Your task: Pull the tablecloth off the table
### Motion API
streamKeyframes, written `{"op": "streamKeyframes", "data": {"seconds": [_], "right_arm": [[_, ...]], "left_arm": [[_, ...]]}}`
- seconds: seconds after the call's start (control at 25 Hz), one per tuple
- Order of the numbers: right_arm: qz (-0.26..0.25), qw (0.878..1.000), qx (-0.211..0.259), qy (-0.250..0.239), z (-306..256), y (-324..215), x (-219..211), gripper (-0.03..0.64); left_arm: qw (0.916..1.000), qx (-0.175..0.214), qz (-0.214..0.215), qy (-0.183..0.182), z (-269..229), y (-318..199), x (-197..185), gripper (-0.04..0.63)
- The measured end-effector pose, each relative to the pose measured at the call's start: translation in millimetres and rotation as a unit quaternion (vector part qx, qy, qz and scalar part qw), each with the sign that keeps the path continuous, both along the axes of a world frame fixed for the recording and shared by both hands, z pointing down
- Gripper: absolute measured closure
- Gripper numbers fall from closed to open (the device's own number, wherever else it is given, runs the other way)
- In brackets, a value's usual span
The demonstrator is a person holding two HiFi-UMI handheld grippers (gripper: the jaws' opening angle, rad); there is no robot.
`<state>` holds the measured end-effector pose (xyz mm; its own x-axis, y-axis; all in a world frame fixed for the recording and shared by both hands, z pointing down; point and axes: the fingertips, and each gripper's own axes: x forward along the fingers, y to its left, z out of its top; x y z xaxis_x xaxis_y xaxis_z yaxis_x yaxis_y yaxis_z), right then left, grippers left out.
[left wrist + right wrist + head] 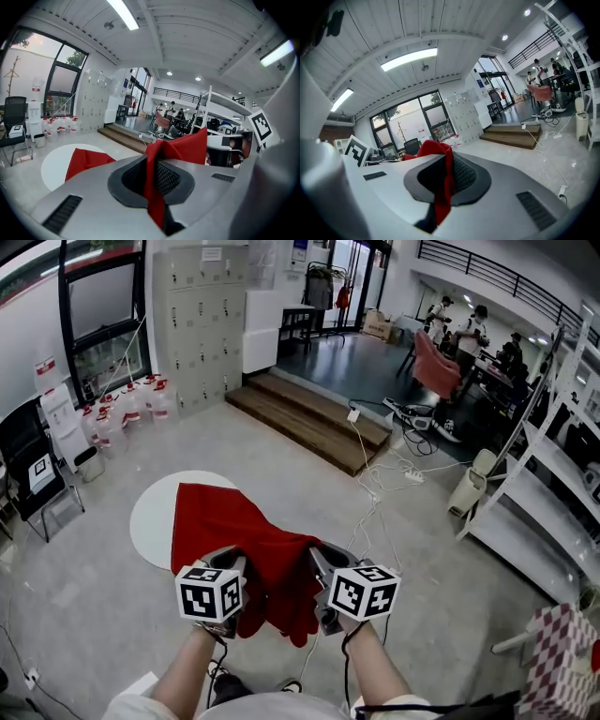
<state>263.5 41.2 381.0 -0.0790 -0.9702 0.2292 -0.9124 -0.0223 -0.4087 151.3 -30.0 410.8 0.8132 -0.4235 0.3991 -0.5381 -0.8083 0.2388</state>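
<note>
1. Head view, lower centre of the frame: the left gripper (228, 561) and the right gripper (323, 561) sit side by side. Each has its marker cube turned toward the camera and a bare forearm behind it.
2. Both tools are pinching the red tablecloth (220, 517). Its near edge is bunched between them, and a fold droops below them, clear of the table.
3. From the jaws the cloth runs up and to the left onto the round white table (150, 521). It covers the right part of the top, and the left part is bare.
4. Left gripper view: the jaws are pressed together on a fold of the tablecloth (187, 145). The fold passes down between the dark pads and rises in a peak right of centre. At middle left, the table (51, 164) shows with red cloth lying on it.
5. Right gripper view: the jaws are clamped on a narrow strip of the tablecloth (433, 147). The strip hangs through the pads, with a rounded bunch standing just above them.
6. Head view, around the table:
   - grey lockers (197, 315) at upper left
   - water bottles (122, 413) on the floor below the lockers
   - a black chair (33, 479) at the left edge
   - wooden steps (309, 418) at upper centre
   - white cables (384, 474) trailing across the floor right of centre
   - a white shelving rack (553, 474) at the right edge
</note>
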Motion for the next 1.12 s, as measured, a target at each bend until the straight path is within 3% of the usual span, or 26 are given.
{"op": "streamKeyframes", "data": {"seconds": [0.28,0.68,1.12], "right_arm": [[0.068,0.998,-0.001,-0.008,7,56,50,0.584],[0.165,0.986,0.006,-0.028,11,120,108,0.584],[0.252,0.967,-0.004,-0.019,13,141,128,0.584]], "left_arm": [[0.9981,-0.009,0.062,-0.001,11,43,57,0.575],[0.9891,-0.001,0.147,-0.015,15,88,128,0.575],[0.9755,0.003,0.220,-0.008,9,95,170,0.575]]}}
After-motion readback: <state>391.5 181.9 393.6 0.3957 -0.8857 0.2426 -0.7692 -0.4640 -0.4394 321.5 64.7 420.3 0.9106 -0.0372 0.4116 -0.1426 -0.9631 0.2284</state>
